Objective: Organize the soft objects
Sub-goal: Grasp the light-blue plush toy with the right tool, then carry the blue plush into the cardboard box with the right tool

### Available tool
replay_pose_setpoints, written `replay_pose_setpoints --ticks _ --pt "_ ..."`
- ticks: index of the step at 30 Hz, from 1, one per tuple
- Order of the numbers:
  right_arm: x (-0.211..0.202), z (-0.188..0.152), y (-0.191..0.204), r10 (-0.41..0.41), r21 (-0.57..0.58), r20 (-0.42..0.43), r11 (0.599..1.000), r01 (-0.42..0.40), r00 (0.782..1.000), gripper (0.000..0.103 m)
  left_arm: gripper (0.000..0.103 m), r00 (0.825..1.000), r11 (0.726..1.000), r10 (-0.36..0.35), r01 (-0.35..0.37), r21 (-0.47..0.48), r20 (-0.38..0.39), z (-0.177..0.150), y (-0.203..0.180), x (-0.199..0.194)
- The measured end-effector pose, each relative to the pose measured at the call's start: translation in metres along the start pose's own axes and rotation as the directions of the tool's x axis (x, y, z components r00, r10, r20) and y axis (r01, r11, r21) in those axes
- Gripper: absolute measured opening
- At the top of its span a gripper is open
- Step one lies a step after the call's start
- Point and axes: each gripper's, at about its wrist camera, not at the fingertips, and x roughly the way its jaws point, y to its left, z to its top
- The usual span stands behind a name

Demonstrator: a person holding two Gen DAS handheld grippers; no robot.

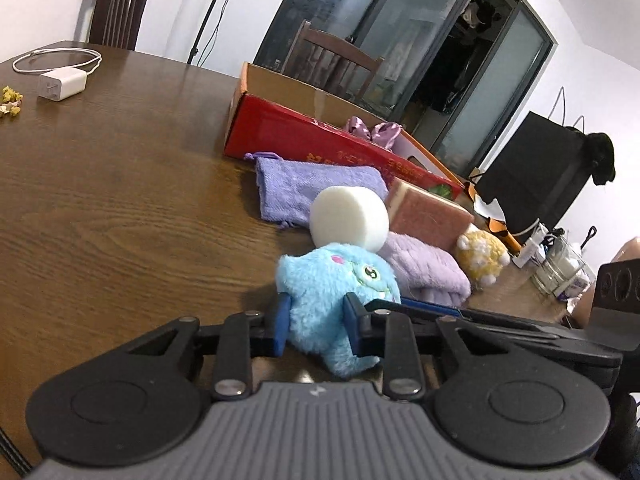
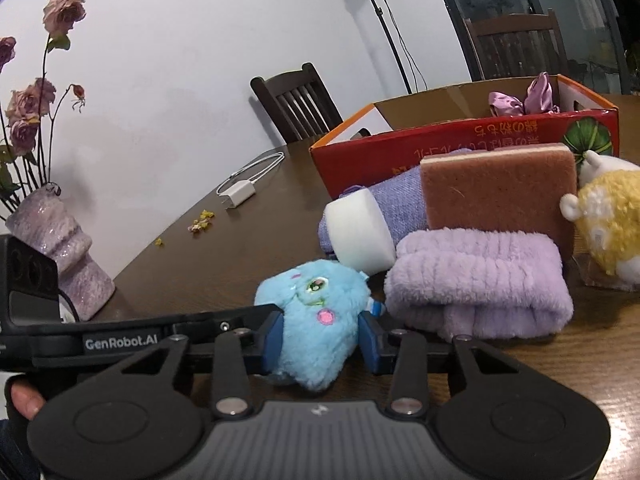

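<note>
A blue plush monster [image 1: 340, 280] [image 2: 316, 312] lies at the near side of the wooden table [image 1: 120, 200]. My left gripper [image 1: 318, 314] and my right gripper [image 2: 320, 334] both pinch it, blue pads pressed into its fur from either side. Just behind it lie a white foam cylinder [image 1: 350, 222] [image 2: 360, 236], a folded lilac fluffy cloth [image 1: 424, 268] [image 2: 480, 284], a purple towel [image 1: 312, 190], a pink sponge [image 1: 428, 216] [image 2: 496, 196] and a yellow plush [image 1: 482, 256] [image 2: 612, 224]. Farther back, an open red cardboard box [image 1: 304, 136] [image 2: 460, 140] holds a purple satin piece [image 1: 376, 130].
A white charger with its cable [image 1: 62, 84] [image 2: 240, 194] and yellow petals [image 1: 10, 100] lie on the far table. A lilac vase of dried roses [image 2: 60, 252] stands at the left edge. A glass jar [image 1: 560, 268] and a black bag [image 1: 536, 176] are at the right. Chairs ring the table.
</note>
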Motion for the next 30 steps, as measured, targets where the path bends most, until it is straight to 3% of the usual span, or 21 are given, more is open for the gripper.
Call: replay_pose_setpoints --ticks 11,20,25,30 --pt "-0.083 -0.031 0.01 -0.017 -0.036 0.045 0.999 0.018 0.999 0.036 0.028 0.998 0.996 -0.069 0.069 0.064 0.004 -0.037 -0.054 -0.043" --pt "-0.122 -0.028 0.004 -0.037 -0.046 0.13 0.998 0.043 0.991 0.036 0.028 0.993 0.988 -0.11 0.104 0.112 0.048 -0.03 -0.084 -0.051" --pt "-0.119 -0.003 -0.004 -0.022 -0.056 0.155 0.998 0.031 0.988 0.036 0.028 0.989 0.983 -0.118 0.104 0.15 0.085 0.001 -0.09 -0.043" --pt "-0.098 0.059 -0.012 0.002 -0.13 0.186 0.991 0.023 0.983 0.036 0.028 0.983 0.978 -0.11 0.079 0.195 0.15 0.057 -0.091 -0.023"
